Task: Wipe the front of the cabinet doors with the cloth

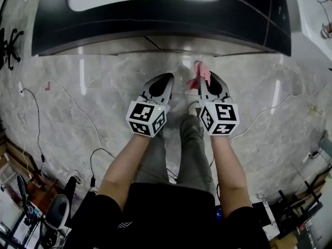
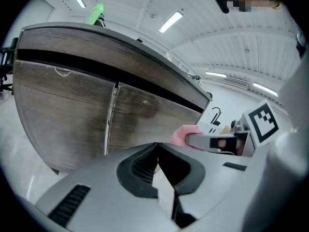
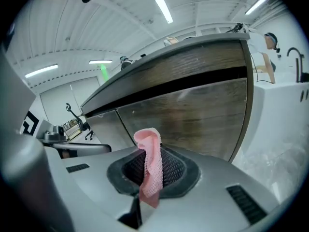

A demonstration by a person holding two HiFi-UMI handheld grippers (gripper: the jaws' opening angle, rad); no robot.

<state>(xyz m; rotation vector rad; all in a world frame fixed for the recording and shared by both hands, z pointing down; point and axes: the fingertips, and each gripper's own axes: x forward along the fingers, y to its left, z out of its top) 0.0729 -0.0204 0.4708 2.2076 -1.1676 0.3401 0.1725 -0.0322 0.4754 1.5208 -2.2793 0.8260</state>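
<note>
Seemingly forward-pointing hand-held gripper (image 3: 150,170) pinches cloth (image 3: 149,141).

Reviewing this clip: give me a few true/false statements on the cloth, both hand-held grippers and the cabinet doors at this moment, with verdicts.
1. The right hand-held gripper is shut on the pink cloth. True.
2. The left hand-held gripper grips the other end of the cloth. False: its jaws are together with nothing between them.
3. The cloth is spread flat against the cabinet doors. False: it stands bunched up out of the jaws, with floor showing between it and the doors in the head view.
4. The doors are wood-grain, side by side under a dark band. True.
</note>
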